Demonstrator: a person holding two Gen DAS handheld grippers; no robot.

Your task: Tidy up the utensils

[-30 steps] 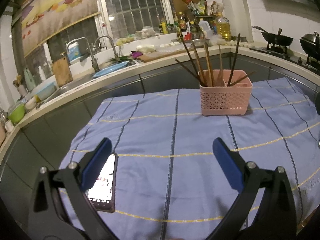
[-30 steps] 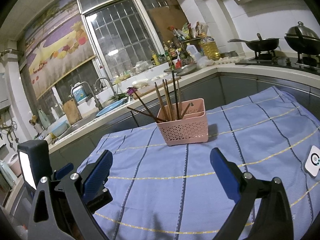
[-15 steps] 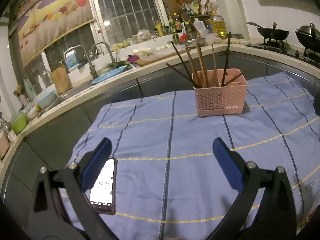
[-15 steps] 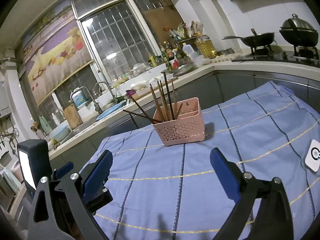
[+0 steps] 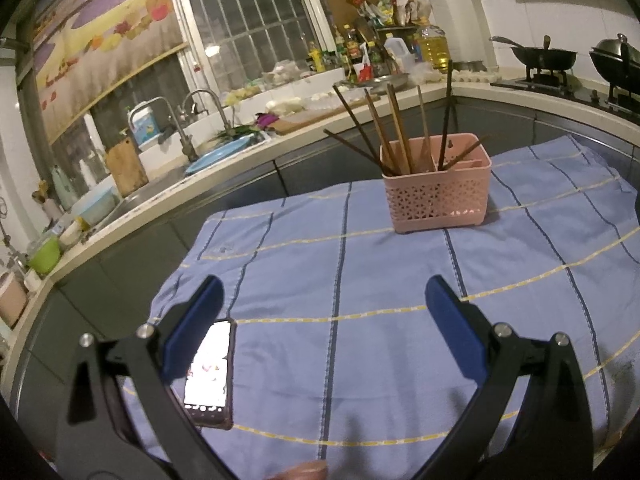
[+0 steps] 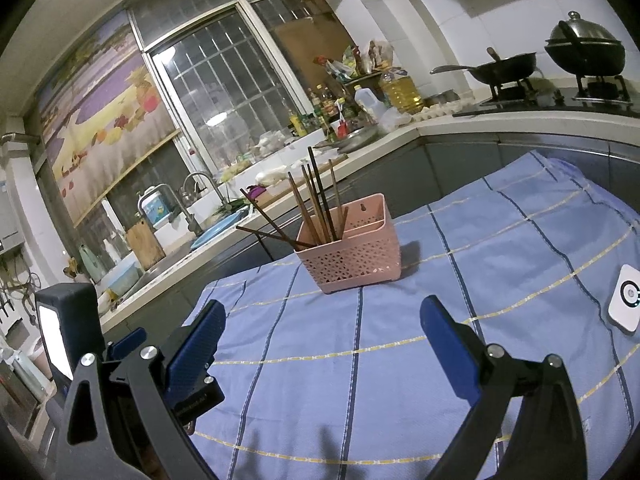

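Note:
A pink perforated basket [image 5: 436,196] stands on the blue striped cloth [image 5: 360,288] at the far side of the table. Several dark wooden chopsticks [image 5: 394,132] stand in it, leaning at different angles. The basket also shows in the right wrist view [image 6: 352,252] with the chopsticks [image 6: 316,204]. My left gripper [image 5: 322,300] is open and empty, well short of the basket. My right gripper [image 6: 322,320] is open and empty, also well short of the basket. The left gripper's body [image 6: 160,352] shows at the lower left of the right wrist view.
A lit phone [image 5: 210,372] lies on the cloth by my left finger. A white round-button device [image 6: 626,298] lies at the cloth's right side. A counter with sink [image 5: 216,160], bottles [image 5: 360,52] and a stove with woks [image 6: 508,68] runs behind the table.
Both grippers have drawn back and tilted up a little; the basket sits farther off and lower in both views. Both stay open and empty.

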